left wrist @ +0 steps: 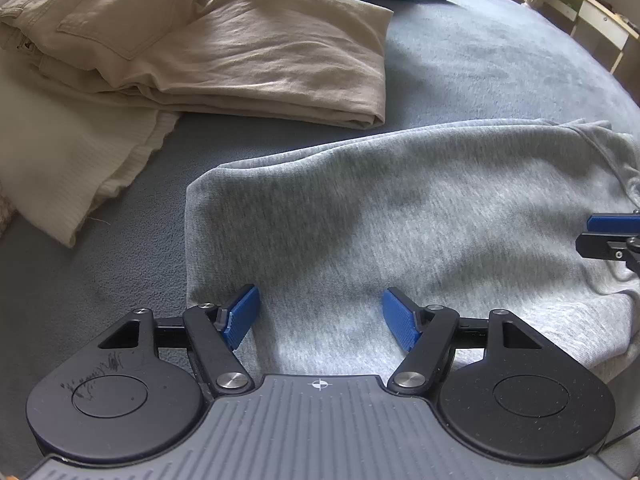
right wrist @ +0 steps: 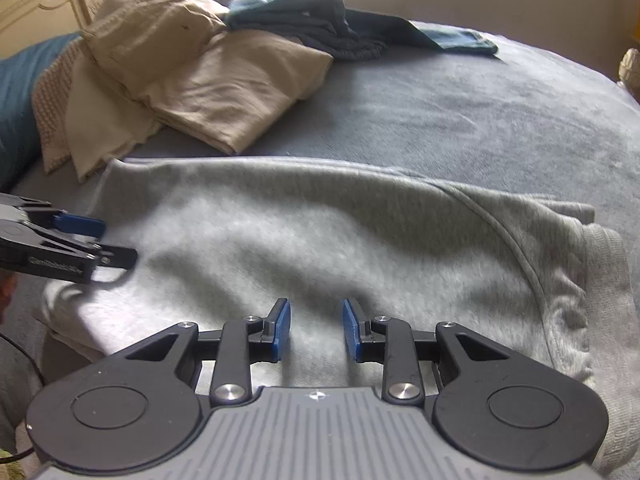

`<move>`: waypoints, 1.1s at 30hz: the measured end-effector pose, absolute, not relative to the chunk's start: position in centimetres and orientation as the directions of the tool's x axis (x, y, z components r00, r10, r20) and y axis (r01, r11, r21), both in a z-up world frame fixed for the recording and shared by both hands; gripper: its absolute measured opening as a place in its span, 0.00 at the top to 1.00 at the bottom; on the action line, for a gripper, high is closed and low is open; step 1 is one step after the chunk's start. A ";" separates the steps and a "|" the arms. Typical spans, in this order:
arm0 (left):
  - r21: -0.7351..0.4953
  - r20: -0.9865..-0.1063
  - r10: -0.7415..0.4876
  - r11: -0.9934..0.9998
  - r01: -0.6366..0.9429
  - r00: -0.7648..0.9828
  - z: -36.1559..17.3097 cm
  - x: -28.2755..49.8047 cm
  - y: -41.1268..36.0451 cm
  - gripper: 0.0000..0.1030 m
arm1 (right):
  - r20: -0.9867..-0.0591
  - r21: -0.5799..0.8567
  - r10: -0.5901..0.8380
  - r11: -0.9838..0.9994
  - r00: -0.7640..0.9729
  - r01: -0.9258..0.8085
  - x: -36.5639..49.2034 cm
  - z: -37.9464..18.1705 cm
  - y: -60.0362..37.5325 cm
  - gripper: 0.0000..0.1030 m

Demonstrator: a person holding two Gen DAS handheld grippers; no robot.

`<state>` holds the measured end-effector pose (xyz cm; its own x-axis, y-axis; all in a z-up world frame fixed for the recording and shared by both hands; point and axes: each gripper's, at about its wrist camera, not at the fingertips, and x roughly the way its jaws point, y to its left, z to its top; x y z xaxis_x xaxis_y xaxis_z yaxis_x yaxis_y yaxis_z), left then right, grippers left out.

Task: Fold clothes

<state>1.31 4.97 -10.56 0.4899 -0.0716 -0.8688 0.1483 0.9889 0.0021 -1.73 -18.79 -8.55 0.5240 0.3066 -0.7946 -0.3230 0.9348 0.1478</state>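
Observation:
A grey sweatshirt [left wrist: 400, 208] lies folded flat on the blue-grey bedspread [left wrist: 500, 60]. My left gripper [left wrist: 320, 316] hovers over its near left part, jaws wide open with only cloth showing beneath them. In the right wrist view the same sweatshirt [right wrist: 320, 232] spreads across the middle, with a sleeve seam and ribbed cuff on the right. My right gripper [right wrist: 316, 330] stands above its near edge, pads apart with nothing between them. Each gripper shows in the other's view: the right gripper [left wrist: 600, 236] at the far right edge, the left gripper [right wrist: 108, 240] at the left edge.
Folded beige trousers [left wrist: 240, 52] are stacked beyond the sweatshirt, over a cream ribbed garment [left wrist: 60, 160]. Dark blue and teal clothes [right wrist: 312, 16] lie heaped at the back. A cream headboard [right wrist: 40, 4] and a teal pillow [right wrist: 16, 92] are at the left. Bare bedspread [right wrist: 460, 112] lies to the right.

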 end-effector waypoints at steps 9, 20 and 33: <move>-0.116 -0.782 -0.183 0.982 0.149 0.596 -8.7 -0.6 8.3 0.32 | -0.717 0.199 0.463 0.852 0.521 -0.485 -3.0 -6.6 -15.4 0.70; -0.436 -0.782 -0.379 0.900 0.001 0.494 -10.7 -1.8 16.8 0.30 | -0.672 0.227 0.602 0.723 0.432 -0.653 -4.3 -5.7 -9.6 0.56; -0.648 -0.688 -0.577 0.762 -0.015 0.439 -13.0 -3.1 18.4 0.29 | -0.703 0.172 0.617 0.631 0.355 -0.756 -7.1 -7.1 -4.9 0.51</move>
<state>-3.06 18.40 -13.04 0.4388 -0.5774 -0.6885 -0.0145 0.7616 -0.6479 -7.09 -4.91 -7.15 0.3549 0.6168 -0.7026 -0.7560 0.6315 0.1725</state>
